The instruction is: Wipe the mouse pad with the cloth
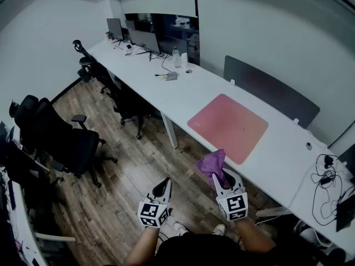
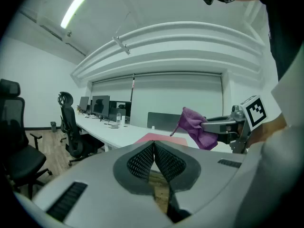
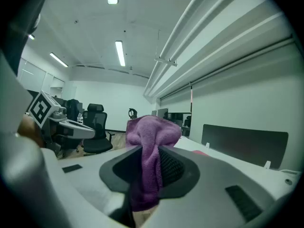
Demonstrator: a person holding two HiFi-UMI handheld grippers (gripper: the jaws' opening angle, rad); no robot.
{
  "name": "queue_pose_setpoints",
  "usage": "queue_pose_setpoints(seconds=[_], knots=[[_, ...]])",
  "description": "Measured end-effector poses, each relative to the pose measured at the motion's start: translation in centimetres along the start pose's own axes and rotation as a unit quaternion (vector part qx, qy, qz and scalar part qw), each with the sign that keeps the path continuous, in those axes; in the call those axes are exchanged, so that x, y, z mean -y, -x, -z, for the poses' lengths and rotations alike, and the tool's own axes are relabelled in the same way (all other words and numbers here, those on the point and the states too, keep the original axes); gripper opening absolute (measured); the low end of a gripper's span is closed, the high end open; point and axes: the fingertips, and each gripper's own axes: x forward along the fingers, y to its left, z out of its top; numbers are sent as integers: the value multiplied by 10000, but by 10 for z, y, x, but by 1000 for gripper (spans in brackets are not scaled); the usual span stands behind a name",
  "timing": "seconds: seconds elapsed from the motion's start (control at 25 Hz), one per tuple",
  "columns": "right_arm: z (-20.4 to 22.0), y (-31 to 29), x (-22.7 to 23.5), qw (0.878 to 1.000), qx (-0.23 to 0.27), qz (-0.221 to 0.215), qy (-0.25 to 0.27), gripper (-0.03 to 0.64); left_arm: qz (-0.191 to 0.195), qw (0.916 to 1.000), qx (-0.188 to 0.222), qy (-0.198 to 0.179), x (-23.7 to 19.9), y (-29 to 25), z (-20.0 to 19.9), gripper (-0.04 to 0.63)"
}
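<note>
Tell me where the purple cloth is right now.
In the head view the purple cloth is clamped in the right gripper, right of centre, just short of the white desk and its pink mouse pad.

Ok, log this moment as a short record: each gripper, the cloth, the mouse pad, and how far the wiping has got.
left gripper: jaws shut, nothing between them
right gripper: shut on the purple cloth
cloth position: held in the air, short of the white desk
pink mouse pad: flat on the desk, not touched by the cloth
wiping: not yet begun
</note>
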Motion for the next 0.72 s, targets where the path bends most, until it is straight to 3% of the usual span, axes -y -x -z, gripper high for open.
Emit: queue_pose_setpoints(seconds=[0.36, 0.72], knots=[[2, -26, -27, 9995, -245, 58, 178, 106, 238, 9997, -39, -29, -24, 0, 4, 20], [6, -37, -47, 9992, -388, 92, -47, 119, 519, 9986, -71, 54, -42, 3, 15, 20]])
